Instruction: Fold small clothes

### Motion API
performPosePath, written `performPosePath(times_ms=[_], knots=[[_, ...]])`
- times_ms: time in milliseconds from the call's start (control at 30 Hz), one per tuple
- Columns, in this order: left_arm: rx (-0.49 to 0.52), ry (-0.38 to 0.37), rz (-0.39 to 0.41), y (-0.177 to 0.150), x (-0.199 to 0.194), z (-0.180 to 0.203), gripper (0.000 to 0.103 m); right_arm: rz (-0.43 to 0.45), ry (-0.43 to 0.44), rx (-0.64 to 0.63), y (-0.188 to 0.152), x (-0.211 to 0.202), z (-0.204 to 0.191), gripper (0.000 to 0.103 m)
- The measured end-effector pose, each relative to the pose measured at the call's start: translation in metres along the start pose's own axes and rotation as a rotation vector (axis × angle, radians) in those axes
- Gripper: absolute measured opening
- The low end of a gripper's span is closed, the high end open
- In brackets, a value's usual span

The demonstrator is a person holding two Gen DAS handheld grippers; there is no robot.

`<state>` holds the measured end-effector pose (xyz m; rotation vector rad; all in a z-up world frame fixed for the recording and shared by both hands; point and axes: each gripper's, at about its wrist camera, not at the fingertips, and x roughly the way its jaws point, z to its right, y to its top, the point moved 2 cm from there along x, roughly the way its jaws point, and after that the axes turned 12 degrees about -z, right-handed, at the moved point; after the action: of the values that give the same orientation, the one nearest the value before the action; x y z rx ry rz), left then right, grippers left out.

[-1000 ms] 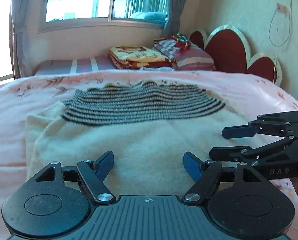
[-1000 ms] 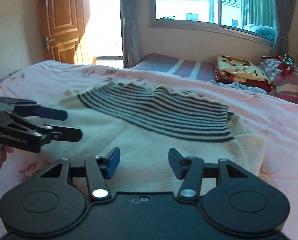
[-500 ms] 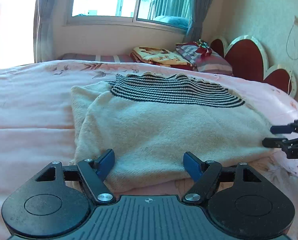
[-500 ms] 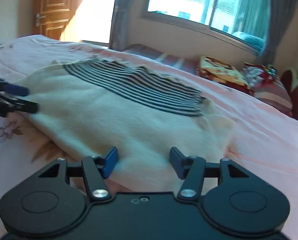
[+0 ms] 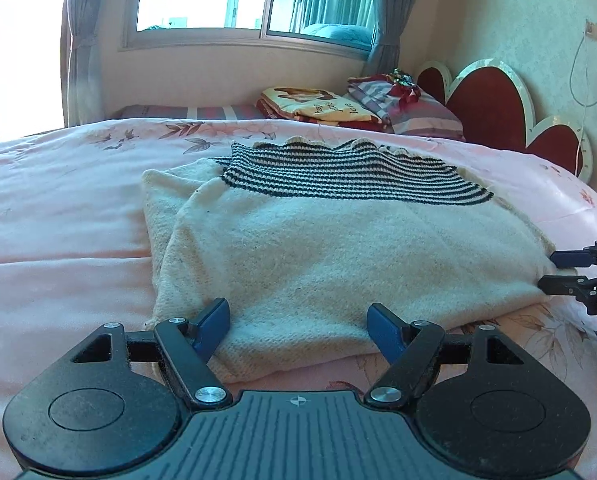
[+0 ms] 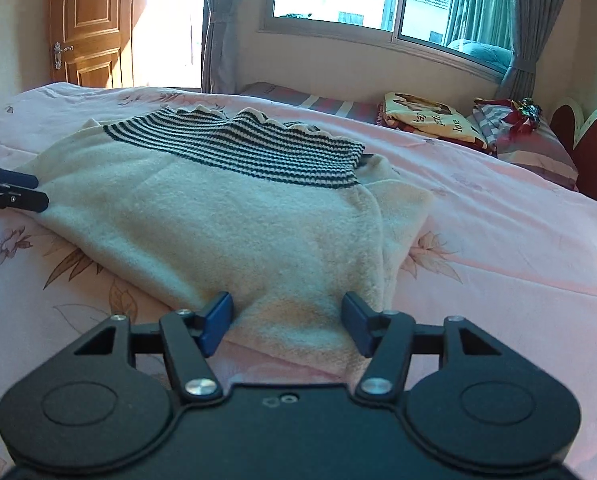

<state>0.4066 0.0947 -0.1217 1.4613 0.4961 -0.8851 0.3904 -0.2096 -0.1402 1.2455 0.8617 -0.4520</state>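
Cream sweater (image 5: pixel 330 248) on pink bed (image 5: pixel 58 216), both hand-held grippers w/ jaws apart

Fuzzy, matt cream wool on the sweater (image 5: pixel 318 256), with a ribbed striped knit band at 12 o'clock. Smooth, faintly sheeny pink printed cotton on the bedspread (image 5: pixel 58 216). Matt black plastic, blue pads, shiny metal rivets on the left gripper (image 5: pixel 298 330). Glossy varnished wood on the door (image 6: pixel 88 20) at 10 o'clock.
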Motion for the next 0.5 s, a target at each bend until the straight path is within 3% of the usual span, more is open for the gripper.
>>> performPosePath(times_ms=[67, 167, 200, 300, 500], knots=[[0.005, 0.047, 0.020, 0.002, -0.009, 0.006, 0.076, 0.001, -0.003, 0.031, 0.006, -0.010, -0.001, 0.054], [-0.026, 0.054, 0.036, 0.000, -0.018, 0.002, 0.076, 0.033, 0.025, 0.117, 0.005, -0.025, 0.008, 0.036], [-0.033, 0.055, 0.020, -0.002, -0.015, -0.001, 0.076, 0.018, 0.037, 0.147, 0.003, -0.023, 0.012, 0.025], [-0.018, 0.052, -0.004, -0.006, -0.007, -0.003, 0.076, -0.048, 0.035, 0.207, -0.006, -0.007, 0.023, 0.013], [-0.019, 0.058, -0.014, -0.005, -0.002, -0.003, 0.076, -0.019, 0.043, 0.210, -0.013, -0.005, 0.025, 0.013]])
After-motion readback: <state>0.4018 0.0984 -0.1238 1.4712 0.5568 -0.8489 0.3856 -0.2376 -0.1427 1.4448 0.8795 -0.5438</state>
